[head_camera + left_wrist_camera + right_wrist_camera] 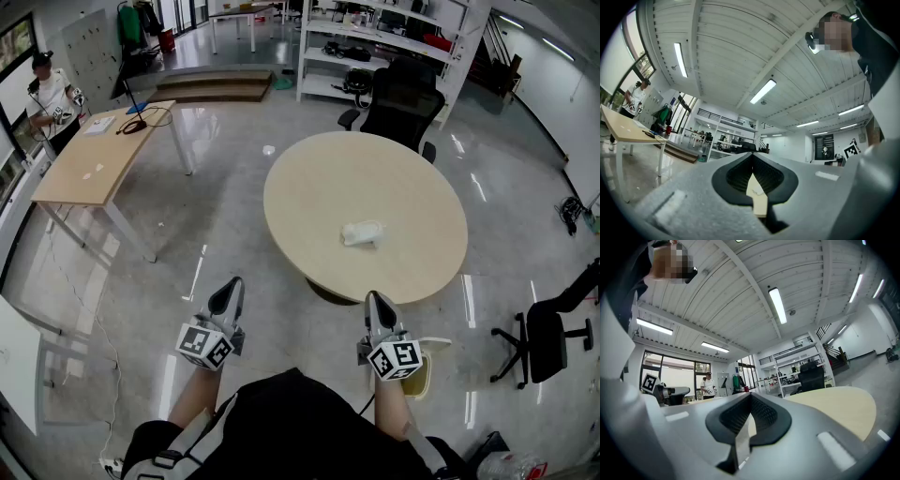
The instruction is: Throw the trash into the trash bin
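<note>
A crumpled white piece of trash (362, 232) lies on the round beige table (309, 187), right of its middle. Both grippers hang low in front of the table, short of its near edge and apart from the trash. My left gripper (230, 285) (752, 157) is shut with nothing between its jaws. My right gripper (375, 299) (751, 397) is also shut and holds nothing. Just right of the right gripper, on the floor, stands a small yellowish bin with a white rim (424, 373), partly hidden by the gripper. The table top (834, 408) shows in the right gripper view.
A black office chair (403, 98) stands behind the round table. A rectangular wooden desk (98, 159) is at the left, with a person (52, 98) beyond it. White shelves (375, 42) line the back. Another black chair (553, 337) stands at the right.
</note>
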Demonstrator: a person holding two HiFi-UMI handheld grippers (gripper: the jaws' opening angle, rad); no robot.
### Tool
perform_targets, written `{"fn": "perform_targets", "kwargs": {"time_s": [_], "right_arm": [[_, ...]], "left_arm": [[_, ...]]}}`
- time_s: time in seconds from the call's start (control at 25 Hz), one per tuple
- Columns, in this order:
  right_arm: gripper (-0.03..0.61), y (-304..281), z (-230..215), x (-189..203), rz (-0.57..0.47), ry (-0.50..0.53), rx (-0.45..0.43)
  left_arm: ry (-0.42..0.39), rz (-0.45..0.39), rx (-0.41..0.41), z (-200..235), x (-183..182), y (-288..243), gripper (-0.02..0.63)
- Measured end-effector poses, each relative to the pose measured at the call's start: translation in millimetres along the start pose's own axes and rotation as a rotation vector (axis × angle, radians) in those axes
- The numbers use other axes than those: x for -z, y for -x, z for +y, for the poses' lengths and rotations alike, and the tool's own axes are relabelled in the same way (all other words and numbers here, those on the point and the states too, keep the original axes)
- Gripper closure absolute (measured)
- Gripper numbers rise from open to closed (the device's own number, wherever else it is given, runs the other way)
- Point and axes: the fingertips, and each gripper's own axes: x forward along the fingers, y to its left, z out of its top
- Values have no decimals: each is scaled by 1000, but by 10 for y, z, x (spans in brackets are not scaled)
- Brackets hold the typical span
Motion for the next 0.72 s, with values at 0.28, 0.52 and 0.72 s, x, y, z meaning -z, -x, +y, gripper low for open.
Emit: {"fn": "perform_targets", "kwargs": {"time_s": [0.28,0.52,0.72], "right_arm": [[574,-47,180,40,26,31,-14],[574,-25,151,-20,27,54,-1],[574,61,25,-14,59,127,50]], "left_arm": [[29,-2,14,127,81,119,612],[45,-11,44,43,40,37,612],[36,-2,56,-60,61,-69,612]]}}
